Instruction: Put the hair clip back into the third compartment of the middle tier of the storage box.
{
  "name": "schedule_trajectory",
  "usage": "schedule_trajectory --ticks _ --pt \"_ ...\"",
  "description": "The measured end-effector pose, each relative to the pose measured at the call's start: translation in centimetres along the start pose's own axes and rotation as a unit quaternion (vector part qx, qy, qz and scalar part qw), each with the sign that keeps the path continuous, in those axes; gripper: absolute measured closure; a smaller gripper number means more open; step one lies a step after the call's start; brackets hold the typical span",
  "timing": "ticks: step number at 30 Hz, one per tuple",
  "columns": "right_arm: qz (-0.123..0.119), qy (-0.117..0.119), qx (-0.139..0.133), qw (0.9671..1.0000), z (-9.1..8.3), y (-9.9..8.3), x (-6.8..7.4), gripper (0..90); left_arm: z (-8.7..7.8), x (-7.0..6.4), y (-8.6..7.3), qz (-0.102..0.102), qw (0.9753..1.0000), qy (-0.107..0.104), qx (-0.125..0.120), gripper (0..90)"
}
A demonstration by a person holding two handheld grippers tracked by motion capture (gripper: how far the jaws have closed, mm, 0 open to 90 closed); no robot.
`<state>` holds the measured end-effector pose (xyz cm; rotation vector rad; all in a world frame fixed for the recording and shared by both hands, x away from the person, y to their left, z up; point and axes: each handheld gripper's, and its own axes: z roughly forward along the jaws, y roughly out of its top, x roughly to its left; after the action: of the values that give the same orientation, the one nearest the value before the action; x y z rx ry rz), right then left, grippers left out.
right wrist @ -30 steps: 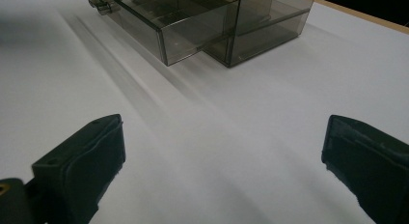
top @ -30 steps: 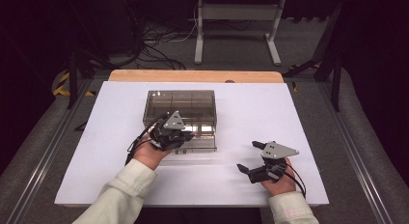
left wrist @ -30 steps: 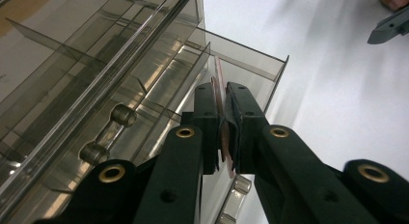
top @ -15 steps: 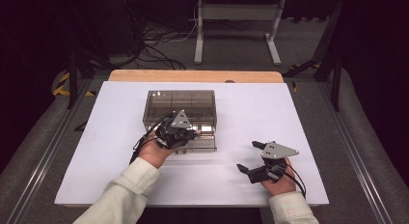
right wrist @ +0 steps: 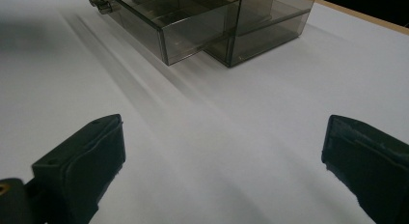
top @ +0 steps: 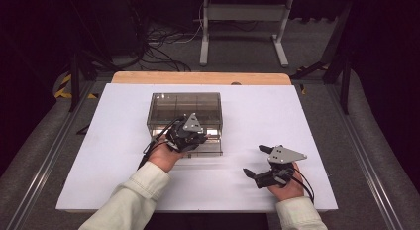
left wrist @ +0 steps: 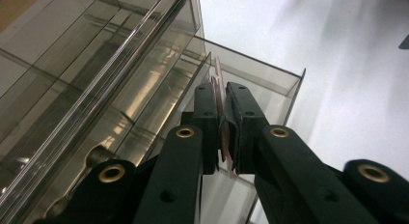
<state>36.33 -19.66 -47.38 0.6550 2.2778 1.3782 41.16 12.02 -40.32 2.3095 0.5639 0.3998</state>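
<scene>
High view: smoky clear plastic drawer box (top: 185, 111) is set mid-surface toward the far edge, left gripper (top: 190, 137) at its open drawer.

Left gripper view: jaws are clamped on thin pinkish sheet (left wrist: 223, 137), likely light, flimsy, best pinched flat.

Right gripper view: right gripper (right wrist: 222, 171) is held wide open, empty.

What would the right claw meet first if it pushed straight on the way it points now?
Probably bare white table at first, then the pulled-out drawer of the clear drawer box farther on. The right claw is open; depth is hard to judge.
</scene>
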Motion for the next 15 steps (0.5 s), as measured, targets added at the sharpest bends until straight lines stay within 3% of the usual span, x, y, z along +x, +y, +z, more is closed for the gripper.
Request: schedule_trajectory --ticks 15 --pt "0.001 0.001 0.0 1.0 0.0 0.0 0.0 1.8 1.5 -0.6 0.7 0.004 1.0 -0.007 0.003 83.7"
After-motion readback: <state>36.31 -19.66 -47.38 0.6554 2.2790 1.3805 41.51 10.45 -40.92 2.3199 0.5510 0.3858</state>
